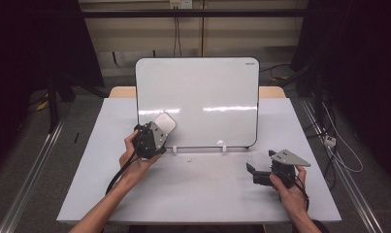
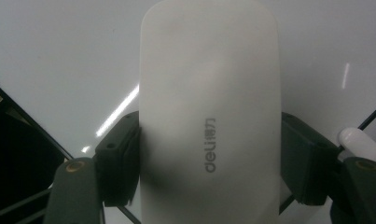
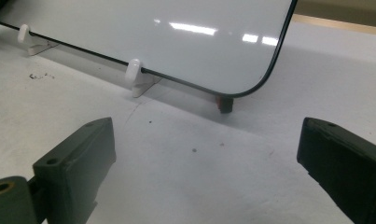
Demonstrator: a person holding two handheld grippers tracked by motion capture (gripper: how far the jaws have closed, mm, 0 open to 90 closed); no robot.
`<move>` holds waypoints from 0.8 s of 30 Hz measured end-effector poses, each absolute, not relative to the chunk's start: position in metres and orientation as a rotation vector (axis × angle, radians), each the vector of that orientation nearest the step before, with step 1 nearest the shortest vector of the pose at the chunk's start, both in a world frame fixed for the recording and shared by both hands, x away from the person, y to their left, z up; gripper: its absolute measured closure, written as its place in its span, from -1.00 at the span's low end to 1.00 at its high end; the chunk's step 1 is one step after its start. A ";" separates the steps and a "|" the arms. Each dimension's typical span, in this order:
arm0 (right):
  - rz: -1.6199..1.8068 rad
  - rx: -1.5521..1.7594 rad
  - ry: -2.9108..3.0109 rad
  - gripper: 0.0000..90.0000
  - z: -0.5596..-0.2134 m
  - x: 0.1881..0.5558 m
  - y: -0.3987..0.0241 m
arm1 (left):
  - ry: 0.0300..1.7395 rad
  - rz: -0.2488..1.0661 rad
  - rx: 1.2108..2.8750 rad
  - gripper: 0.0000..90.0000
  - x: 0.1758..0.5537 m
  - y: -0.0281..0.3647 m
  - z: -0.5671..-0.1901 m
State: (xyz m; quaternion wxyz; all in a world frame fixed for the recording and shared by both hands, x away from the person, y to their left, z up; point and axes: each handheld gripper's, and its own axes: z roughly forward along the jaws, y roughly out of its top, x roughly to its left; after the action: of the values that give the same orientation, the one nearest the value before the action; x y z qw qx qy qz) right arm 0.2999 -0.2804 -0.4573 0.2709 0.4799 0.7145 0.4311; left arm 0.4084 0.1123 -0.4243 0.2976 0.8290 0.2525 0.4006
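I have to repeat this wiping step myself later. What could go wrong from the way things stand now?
The left tool pinches the white eraser only at its sides, so pressing it hard on the whiteboard might twist it loose. The board merely leans in two small white clips, so a firm push may tip or slide it. The right tool rests open on the table, bracing nothing.

The right gripper (image 3: 206, 172) holds its two black jaws wide apart, at seven and four o'clock, with bare white table (image 3: 176, 154) between them. Toward twelve o'clock a whiteboard (image 3: 143, 32) stands propped on white clips (image 3: 133, 71), its rounded corner at one o'clock above a small dark foot (image 3: 225, 103).
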 end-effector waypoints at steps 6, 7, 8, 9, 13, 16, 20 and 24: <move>1.161 1.294 1.922 -0.91 -0.457 0.299 -0.281 | 0.723 0.976 2.171 -0.58 0.408 0.120 -0.418; 1.160 1.292 1.922 -0.90 -0.457 0.299 -0.281 | 0.729 0.946 2.165 -0.60 0.408 0.122 -0.417; 1.160 1.293 1.921 -0.90 -0.456 0.298 -0.281 | 0.737 0.925 2.161 -0.62 0.407 0.124 -0.416; 1.160 1.289 1.922 -0.91 -0.456 0.298 -0.281 | 0.750 0.900 2.152 -0.66 0.407 0.126 -0.416; 1.161 1.286 1.915 -0.91 -0.456 0.296 -0.283 | 0.801 0.806 2.099 -0.78 0.405 0.133 -0.408; 1.160 1.298 1.908 -0.91 -0.457 0.295 -0.284 | 0.820 0.761 2.067 -0.81 0.402 0.138 -0.401; 1.155 1.302 1.903 -0.91 -0.457 0.293 -0.286 | 0.855 0.641 2.026 -0.84 0.397 0.145 -0.399; 1.152 1.306 1.897 -0.91 -0.456 0.291 -0.287 | 0.880 0.585 1.993 -0.84 0.389 0.152 -0.401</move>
State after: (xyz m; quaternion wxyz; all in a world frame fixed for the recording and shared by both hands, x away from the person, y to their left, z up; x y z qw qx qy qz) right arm 0.2909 -0.2870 -0.4563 0.2795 0.4869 0.7074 0.4294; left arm 0.3890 0.1524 -0.4008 0.4285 0.7983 0.3525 0.2343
